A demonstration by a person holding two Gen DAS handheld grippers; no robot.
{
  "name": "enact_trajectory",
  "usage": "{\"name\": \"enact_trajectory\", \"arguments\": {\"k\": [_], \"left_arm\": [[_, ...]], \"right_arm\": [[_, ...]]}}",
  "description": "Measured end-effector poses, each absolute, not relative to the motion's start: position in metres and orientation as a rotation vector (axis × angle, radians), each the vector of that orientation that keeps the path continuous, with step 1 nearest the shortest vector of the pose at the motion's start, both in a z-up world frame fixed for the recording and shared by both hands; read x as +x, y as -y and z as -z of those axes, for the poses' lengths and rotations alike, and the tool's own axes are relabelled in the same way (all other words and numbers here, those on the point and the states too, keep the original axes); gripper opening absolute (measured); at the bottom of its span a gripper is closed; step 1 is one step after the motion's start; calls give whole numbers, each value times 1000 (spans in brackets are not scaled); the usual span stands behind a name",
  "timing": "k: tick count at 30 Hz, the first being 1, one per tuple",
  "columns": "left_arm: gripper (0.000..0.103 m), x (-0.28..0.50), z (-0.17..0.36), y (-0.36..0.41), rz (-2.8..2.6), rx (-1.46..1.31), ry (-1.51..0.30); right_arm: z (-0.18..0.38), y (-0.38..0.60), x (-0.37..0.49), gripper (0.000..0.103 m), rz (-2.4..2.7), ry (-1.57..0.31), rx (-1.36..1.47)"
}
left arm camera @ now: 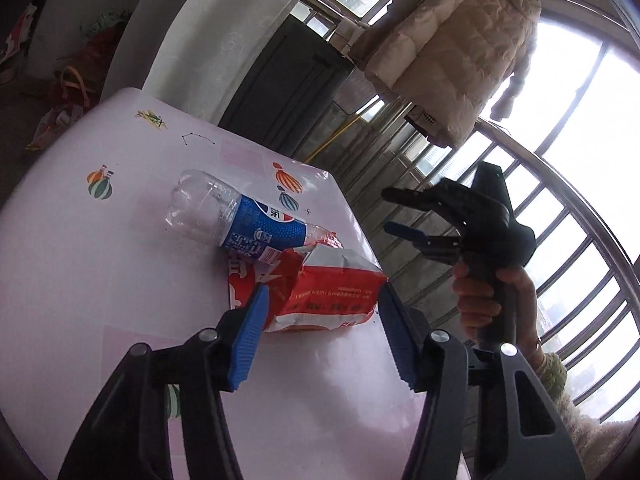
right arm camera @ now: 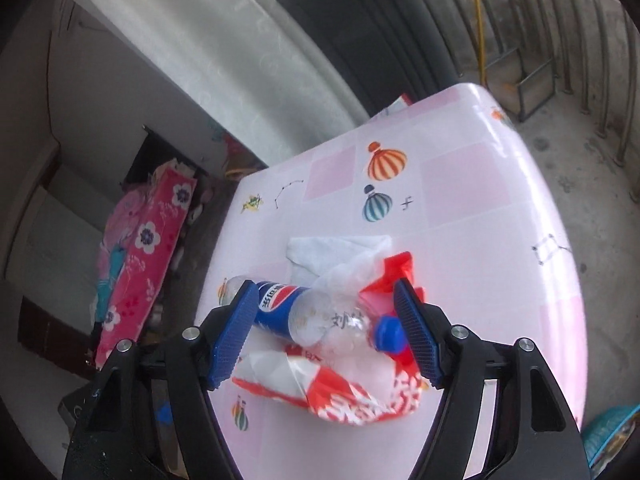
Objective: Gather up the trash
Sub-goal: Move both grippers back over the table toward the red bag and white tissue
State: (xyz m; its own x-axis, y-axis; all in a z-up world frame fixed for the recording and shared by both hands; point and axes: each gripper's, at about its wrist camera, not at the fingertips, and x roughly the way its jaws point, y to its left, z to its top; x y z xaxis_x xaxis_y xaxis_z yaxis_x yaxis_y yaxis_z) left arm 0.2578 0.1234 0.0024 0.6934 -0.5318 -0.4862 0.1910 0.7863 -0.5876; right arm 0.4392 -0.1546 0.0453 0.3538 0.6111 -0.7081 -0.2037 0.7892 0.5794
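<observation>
At the centre of both frames, on the pink tabletop, I am seeing the trash lying in a small heap: a crushed plastic bottle with a blue label is resting across a torn red wrapper, and in the right wrist view a white tissue is sitting just behind them. I am holding the left gripper with its fingers spread wide, the wrapper lying between them at the tips. The right gripper is also spread wide, its blue pads flanking the bottle and its blue cap without clamping anything. In the left wrist view it is hovering off the tabletop's right edge.
</observation>
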Motion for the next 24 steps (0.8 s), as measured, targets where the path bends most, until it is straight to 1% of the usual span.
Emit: {"name": "enact_trajectory", "arguments": {"k": [2,3,4,5,7,8,9,13,15,17,19,24], "left_arm": [[47,267,7,-113,414,-513,-726],[43,273,11,-109,411,-503,-738],[42,278,15,-106,402,-497,-752],[40,283,20,-103,391,-495,-765],[37,292,28,-103,375,-509,-779],[36,296,31,-104,357,-515,-785],[34,300,35,-105,340,-527,-794],[33,307,44,-111,316,-571,-808],[33,305,46,-113,316,-582,-808],[33,299,47,-115,321,-598,-808],[33,290,46,-117,318,-594,-807],[32,259,46,-124,323,-616,-825]], "right_arm": [[-27,131,461,52,-541,-1158,387],[-19,122,470,43,-522,-1185,371],[-12,114,476,39,-507,-1204,341],[-7,103,482,37,-508,-1222,313],[6,92,486,29,-517,-1270,282],[10,88,488,27,-519,-1299,270],[15,86,486,23,-523,-1325,259],[24,78,463,16,-547,-1396,171],[27,78,443,12,-561,-1403,160],[25,86,424,11,-561,-1402,193],[23,96,403,8,-556,-1402,238],[18,111,333,6,-530,-1382,280]]}}
